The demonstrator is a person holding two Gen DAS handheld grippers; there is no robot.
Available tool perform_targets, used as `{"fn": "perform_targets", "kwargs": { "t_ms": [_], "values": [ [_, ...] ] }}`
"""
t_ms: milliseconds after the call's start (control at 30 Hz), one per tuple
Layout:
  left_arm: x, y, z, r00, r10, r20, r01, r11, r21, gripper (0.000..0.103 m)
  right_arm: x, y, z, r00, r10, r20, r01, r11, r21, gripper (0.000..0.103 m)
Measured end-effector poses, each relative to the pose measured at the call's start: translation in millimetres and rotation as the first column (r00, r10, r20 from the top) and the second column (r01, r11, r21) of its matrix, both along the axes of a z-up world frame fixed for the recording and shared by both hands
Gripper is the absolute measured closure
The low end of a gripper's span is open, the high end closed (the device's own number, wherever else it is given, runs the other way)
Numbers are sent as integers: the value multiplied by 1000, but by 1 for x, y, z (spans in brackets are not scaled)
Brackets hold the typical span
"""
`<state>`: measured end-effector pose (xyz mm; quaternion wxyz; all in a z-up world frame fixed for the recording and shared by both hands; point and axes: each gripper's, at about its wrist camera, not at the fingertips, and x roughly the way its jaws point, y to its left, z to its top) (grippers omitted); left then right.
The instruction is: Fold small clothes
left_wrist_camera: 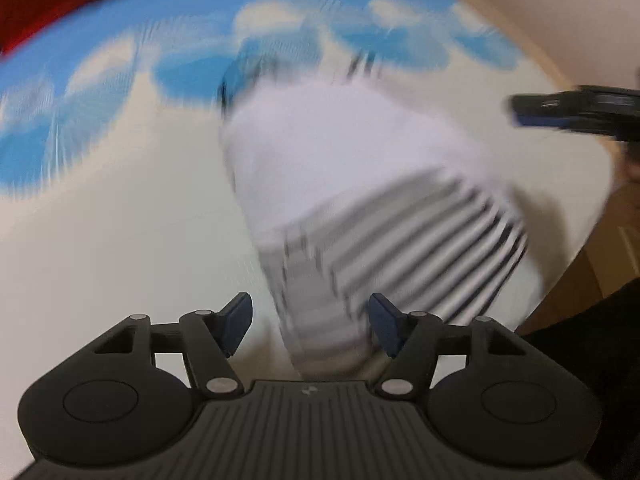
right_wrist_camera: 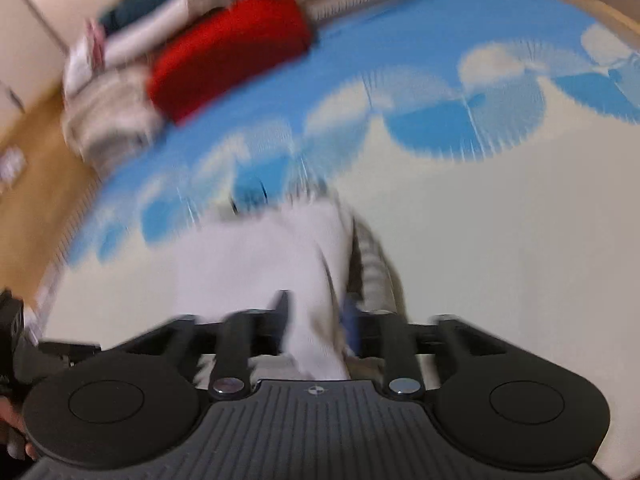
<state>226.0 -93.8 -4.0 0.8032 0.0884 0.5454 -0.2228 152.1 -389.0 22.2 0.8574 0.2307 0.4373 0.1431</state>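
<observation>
You have a bed [right_wrist_camera: 500,240] as the work surface, covered in a cream sheet with blue and white cloud print. On it lies a small white garment [left_wrist_camera: 340,152] with a grey-striped part, partly folded. A red cushion [right_wrist_camera: 228,56] sits at the far edge, blurred laundry [right_wrist_camera: 112,120] beside it.

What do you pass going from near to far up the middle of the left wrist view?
Left gripper with its jaws apart → striped part of the small garment → its plain white part → blue and white cloud-pattern cover. The picture is blurred, so finer detail is unclear.
</observation>
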Motion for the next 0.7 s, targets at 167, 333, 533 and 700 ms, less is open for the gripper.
{"fn": "perform_targets", "kwargs": {
  "t_ms": [167, 333, 533, 700],
  "values": [
    [56, 14, 34, 999, 19, 42, -15, 995, -98, 30, 58, -3, -34, 992, -70, -107, 78, 994, 72, 51],
    [95, 22, 12, 989, 151, 8, -143, 953, -266, 28, 97, 16, -73, 983, -20, -184, 41, 993, 113, 51],
    [118, 0, -16, 986, 151, -65, -162, 962, -219, 26, 128, 20, -84, 990, 23, -140, -4, 991, 130, 71],
    [136, 7, -41, 964, 200, -173, -238, 942, -238, 26, 134, -12, -103, 979, -11, -201, 110, 866, 488, 93]
  ]
}}
